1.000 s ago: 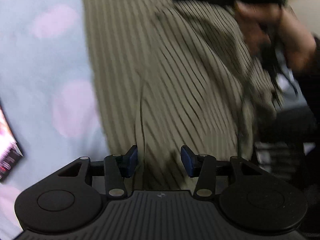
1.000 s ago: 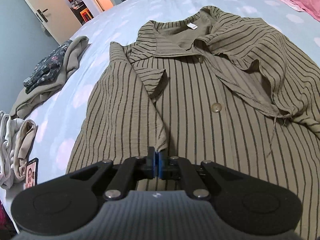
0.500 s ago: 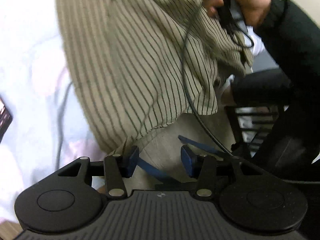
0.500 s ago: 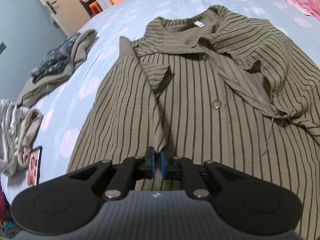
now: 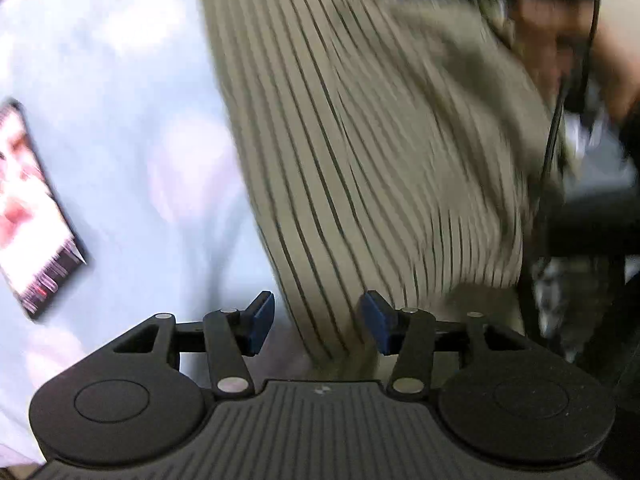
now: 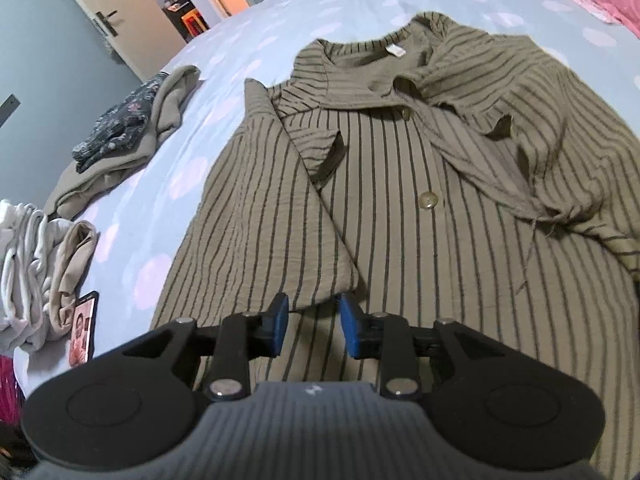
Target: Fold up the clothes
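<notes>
The striped shirt [image 6: 400,200] lay spread front-up on the pale blue spotted bedsheet [image 6: 248,36] straight ahead of the right gripper [image 6: 312,326], its collar at the far end and two buttons showing down the placket. That gripper's blue pads stood parted with a clear gap and held nothing; the folded-over edge of the shirt's side panel ended just ahead of the gap, and whether the cloth touched a pad could not be told. Ahead and to its right the other side of the shirt was bunched and rumpled, its outer edge cut off by the frame. Off to its left lay a pile of olive and floral clothes [image 6: 128,148], nearer a heap of white and beige garments [image 6: 36,256] cut by the frame edge, and a phone [image 6: 83,326] with a lit screen. The left wrist view was heavily blurred. The left gripper [image 5: 318,326] was wide open and empty, the shirt's hem [image 5: 360,184] running between and beyond its pads. The phone [image 5: 32,208] sat to its left, partly cropped. Far ahead to the right, a hand [image 5: 568,28] on the dark body of the other tool was smeared beyond detail.
</notes>
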